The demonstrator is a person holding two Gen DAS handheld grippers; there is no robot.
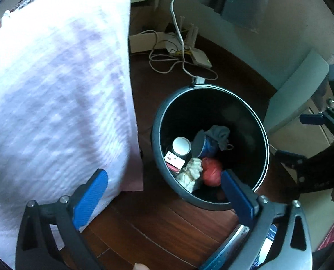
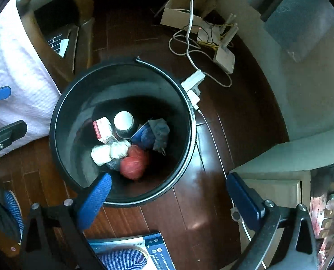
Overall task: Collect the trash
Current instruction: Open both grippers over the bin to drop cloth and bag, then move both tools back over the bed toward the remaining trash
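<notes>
Both grippers, left [image 1: 164, 193] and right [image 2: 167, 195], hang wide and empty over the bin [image 2: 61, 103]. The trash lies at its bottom: a red wad [image 2: 133, 163], white paper [image 2: 108, 151], a cup [image 2: 124, 121]. It looks light and soft, so pinch each piece mid-bulk

This is a room in a home, maybe a bedroom: a bed with a white cover [image 1: 54, 101] stands on a dark wood floor [image 2: 212, 202], a black bin [image 2: 63, 157] sits beside it, and a router [image 2: 224, 56] with cords lies by the wall.
</notes>
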